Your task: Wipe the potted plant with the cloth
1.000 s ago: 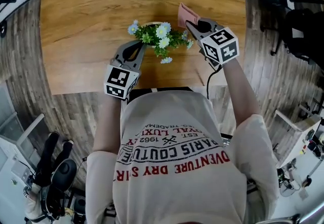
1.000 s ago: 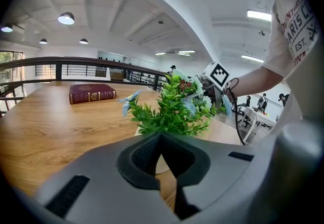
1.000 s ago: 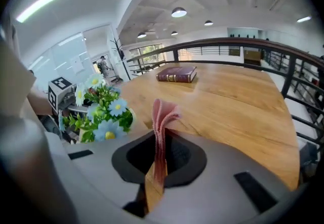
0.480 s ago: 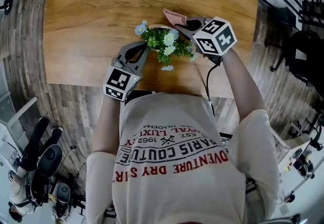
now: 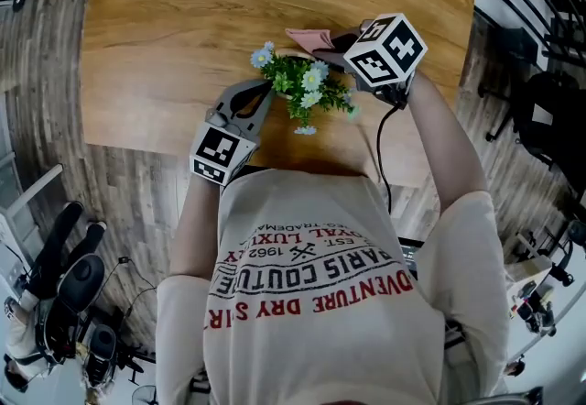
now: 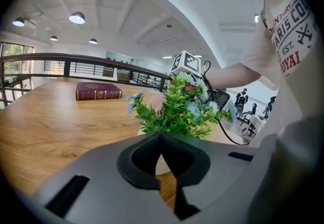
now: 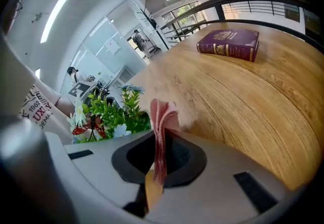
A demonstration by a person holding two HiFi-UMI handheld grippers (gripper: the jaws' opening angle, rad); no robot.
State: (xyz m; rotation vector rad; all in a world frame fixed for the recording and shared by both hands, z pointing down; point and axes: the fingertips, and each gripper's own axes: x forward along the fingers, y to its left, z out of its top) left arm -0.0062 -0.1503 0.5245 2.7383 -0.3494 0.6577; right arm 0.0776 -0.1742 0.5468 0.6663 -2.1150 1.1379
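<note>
My right gripper [image 7: 158, 142] is clamped on the pink cloth [image 7: 162, 114], whose folded end sticks up past the tips. The potted plant [image 7: 109, 111] stands just to its left on the table [image 7: 243, 101]. My left gripper [image 6: 161, 142] is closed together on nothing, with the plant right ahead of its tips and possibly touching them.

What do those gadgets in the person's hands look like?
The left tool and right tool are grey plastic, each with dark-lined pointed jaws and a white cube of black square markers. A black cable trails from the right one. The person wears a pale short-sleeved T-shirt with red and black print.
</note>
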